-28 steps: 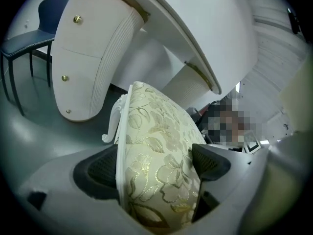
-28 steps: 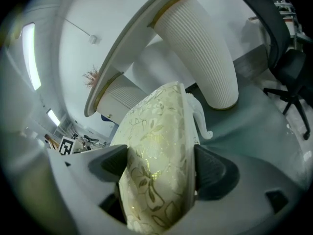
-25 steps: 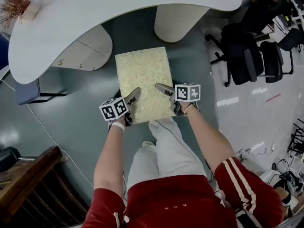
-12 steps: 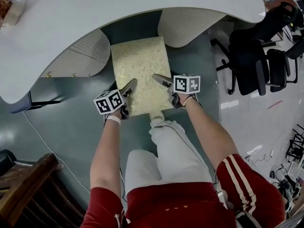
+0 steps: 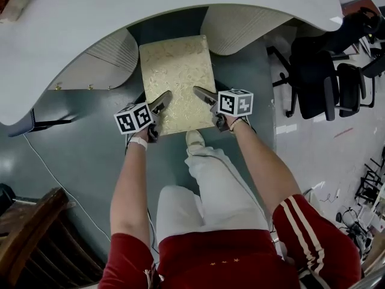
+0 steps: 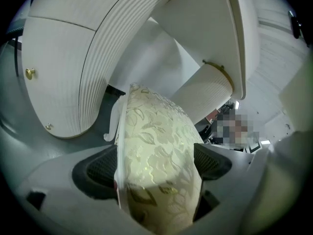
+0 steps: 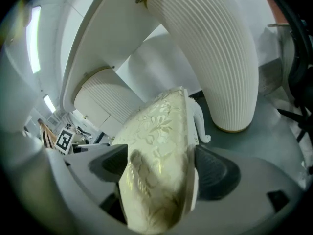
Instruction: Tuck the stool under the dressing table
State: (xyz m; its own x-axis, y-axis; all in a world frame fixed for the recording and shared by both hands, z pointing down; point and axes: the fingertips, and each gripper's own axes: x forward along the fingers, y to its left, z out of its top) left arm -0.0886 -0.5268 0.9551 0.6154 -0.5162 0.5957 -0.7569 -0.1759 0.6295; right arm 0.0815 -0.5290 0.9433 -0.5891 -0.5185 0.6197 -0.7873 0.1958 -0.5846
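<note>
where the stool is: the stool sits in the knee gap of the dressing table, between its two ribbed pedestals. The far edge is about level with the table top's front edge, and the near half sticks out toward the person.

left gripper: the left gripper is on the stool's near corner, on the side away from the table. Its jaws are spread really wide and have just opened a touch more. The seat cushion is between them and both pads look like they're against it.

right gripper: the right gripper does the same on the other near corner. Its jaws are wide too, clamped across the thick seat edge.

what could go wrong: I'd guess the left grip is the weak spot. If it's loosening, that side lags on the next push and the stool twists. The gap is snug, so a twisted stool could clip the pedestal on the person's right or the one on their left. The padded seat could also squish and let the pads slide off. The shoe is right behind the stool, so tripping isn't impossible.

how the stool looks: a rectangular seat in cream fabric with a shiny gold leaf pattern. It's plump, with piping along the edge, and a curvy white leg shows underneath.
</note>
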